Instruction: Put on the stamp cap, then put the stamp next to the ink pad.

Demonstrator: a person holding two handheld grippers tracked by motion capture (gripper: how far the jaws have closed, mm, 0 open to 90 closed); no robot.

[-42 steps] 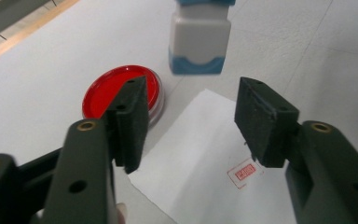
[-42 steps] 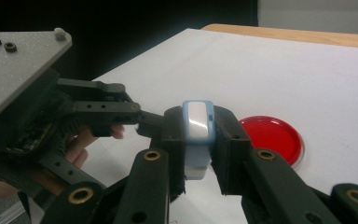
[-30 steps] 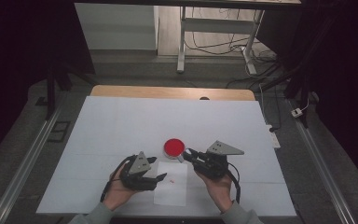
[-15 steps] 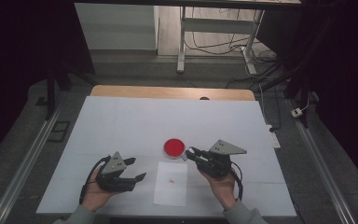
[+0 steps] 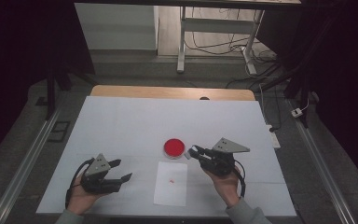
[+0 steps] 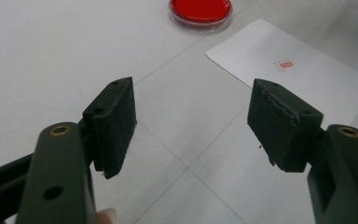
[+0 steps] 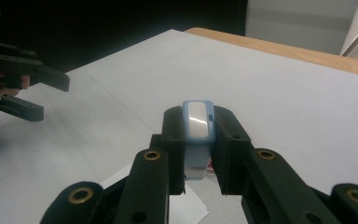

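A small blue-and-white block (image 7: 197, 135) sits pinched between the jaws of the right gripper (image 5: 196, 152), held just above the bench (image 5: 121, 121) beside a red-filled petri dish (image 5: 174, 147) near the bench's middle. A white paper sheet (image 5: 171, 183) with a tiny red mark lies flat toward the near edge, just in front of the dish. Over by the near left corner, the left gripper (image 5: 120, 171) hovers with its jaws spread wide and nothing between them.
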